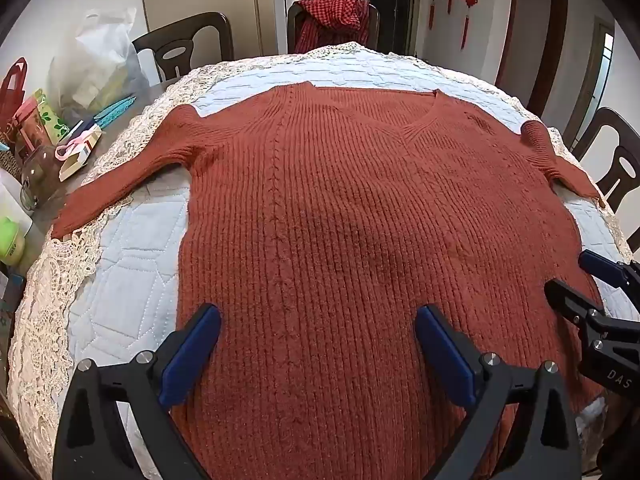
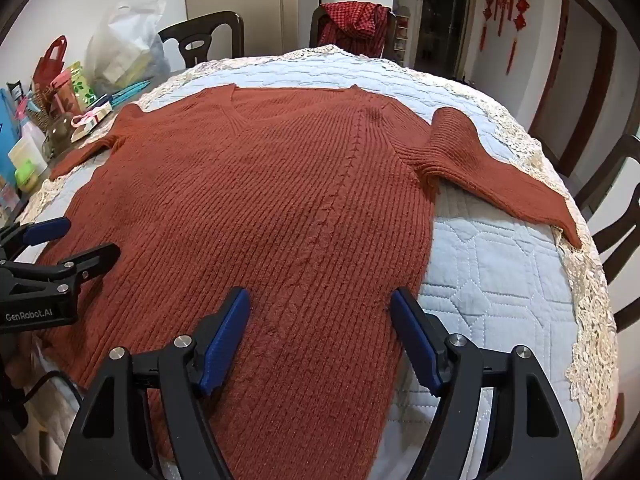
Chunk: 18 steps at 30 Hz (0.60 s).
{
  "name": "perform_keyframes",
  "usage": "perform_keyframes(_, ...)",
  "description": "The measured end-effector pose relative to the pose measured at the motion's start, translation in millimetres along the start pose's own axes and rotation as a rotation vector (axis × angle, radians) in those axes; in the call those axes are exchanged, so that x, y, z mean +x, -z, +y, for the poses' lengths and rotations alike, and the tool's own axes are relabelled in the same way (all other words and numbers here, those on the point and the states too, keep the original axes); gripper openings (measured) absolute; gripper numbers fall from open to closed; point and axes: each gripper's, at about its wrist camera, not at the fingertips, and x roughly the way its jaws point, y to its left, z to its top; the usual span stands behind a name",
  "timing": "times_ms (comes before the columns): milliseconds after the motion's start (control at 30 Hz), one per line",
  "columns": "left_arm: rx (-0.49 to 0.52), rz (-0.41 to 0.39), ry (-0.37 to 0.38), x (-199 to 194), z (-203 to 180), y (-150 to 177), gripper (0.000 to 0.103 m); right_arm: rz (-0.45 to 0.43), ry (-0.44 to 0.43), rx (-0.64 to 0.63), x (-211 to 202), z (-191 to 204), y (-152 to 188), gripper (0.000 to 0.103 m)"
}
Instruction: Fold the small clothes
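Note:
A rust-red ribbed V-neck sweater [image 1: 340, 200] [image 2: 272, 200] lies flat and spread out on the quilted pale-blue table cover [image 1: 132, 248] [image 2: 492, 272], neck at the far side, both sleeves stretched outward. My left gripper [image 1: 318, 320] hovers open over the sweater's lower left part, nothing between its blue pads. My right gripper [image 2: 320, 304] hovers open over the lower right part, near the sweater's right side edge. Each gripper shows at the edge of the other's view: the right gripper [image 1: 580, 276] and the left gripper [image 2: 76, 236], both with jaws apart.
Clutter crowds the table's left side: a white plastic bag [image 1: 100, 60], a red gift bag [image 1: 14, 88], small boxes, a glass jar [image 1: 40, 176], a green cup [image 1: 12, 240]. Dark chairs [image 1: 188, 40] ring the table; one holds a red checked cloth [image 1: 332, 20]. Lace trim [image 2: 588, 300] edges the cover.

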Motion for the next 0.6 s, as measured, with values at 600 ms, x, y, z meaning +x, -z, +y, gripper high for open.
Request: perform_keyframes(600,0.000,-0.004,-0.010,2.4,1.9,2.5,0.102,0.000,0.003,-0.005,-0.5,0.0,2.8,0.073)
